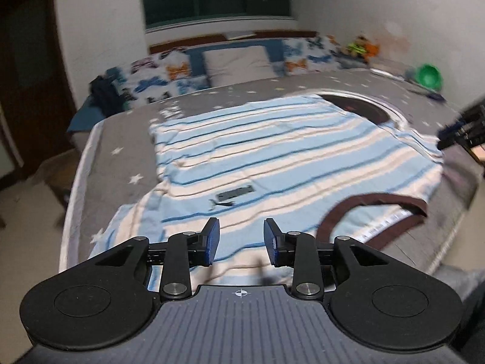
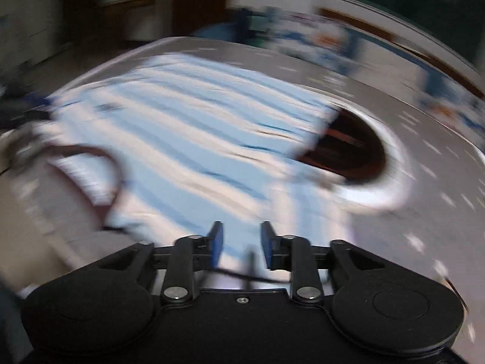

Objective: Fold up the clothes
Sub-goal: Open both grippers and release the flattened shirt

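Observation:
A light-blue and cream striped t-shirt (image 1: 272, 151) with a dark brown collar (image 1: 372, 209) lies spread flat on the bed. My left gripper (image 1: 241, 242) is open and empty, hovering just above the shirt's near edge by the collar. My right gripper (image 2: 242, 242) is open and empty above the shirt (image 2: 197, 139) on its other side; this view is motion-blurred. The right gripper's tip also shows at the right edge of the left wrist view (image 1: 463, 127).
The bed has a grey star-print cover (image 1: 121, 139). A dark round object with a white rim (image 1: 360, 107) lies partly under the shirt's far corner. Pillows (image 1: 239, 63), toys and a green bowl (image 1: 428, 75) sit at the headboard and wall. The floor lies left of the bed.

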Motion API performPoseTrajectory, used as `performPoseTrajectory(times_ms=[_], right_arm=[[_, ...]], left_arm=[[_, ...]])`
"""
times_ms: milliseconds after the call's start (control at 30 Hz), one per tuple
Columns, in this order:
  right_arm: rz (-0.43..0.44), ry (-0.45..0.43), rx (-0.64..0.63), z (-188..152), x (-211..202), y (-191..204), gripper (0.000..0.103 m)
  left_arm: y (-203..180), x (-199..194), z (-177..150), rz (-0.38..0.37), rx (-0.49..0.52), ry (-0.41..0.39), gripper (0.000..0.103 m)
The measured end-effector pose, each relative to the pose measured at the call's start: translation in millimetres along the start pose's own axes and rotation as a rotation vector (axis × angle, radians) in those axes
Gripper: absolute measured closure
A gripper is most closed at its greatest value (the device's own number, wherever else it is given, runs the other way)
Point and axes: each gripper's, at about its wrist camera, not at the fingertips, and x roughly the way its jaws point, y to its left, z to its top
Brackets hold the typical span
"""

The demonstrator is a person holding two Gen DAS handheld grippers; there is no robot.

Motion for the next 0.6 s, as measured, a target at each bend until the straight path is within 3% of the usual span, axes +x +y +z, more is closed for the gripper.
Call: performPoseTrajectory(times_ms=[167, 300, 467, 500, 600], right_arm=[[-0.123, 0.022, 0.115, -15.2, 21.9, -28.9, 0.067], [-0.187, 0.009, 0.183, -22.6, 31.8, -35.0, 0.055], [-0.187, -0.004, 0.225, -30.1, 28.7, -36.6, 0.054], [-0.173, -0.005, 0.243, -31.4, 28.1, -37.7, 0.06], [-0.125, -0.01, 0.292, -34.0, 25.5, -40.4, 0.09]], left_arm=[[20.7, -11.0, -5.9, 0.103, -0.081, 0.008, 0.067], [37.2, -21.9, -12.9, 0.18, -0.143, 0.018, 0.065], [58.7, -32.3, -20.6, 0.283, -0.252, 0.026, 0.063], [63.1, -33.5, -21.8, 0.297, -0.278, 0.029, 0.062], [72.1, -34.0, -26.0, 0.347, -0.332, 0.05, 0.062]])
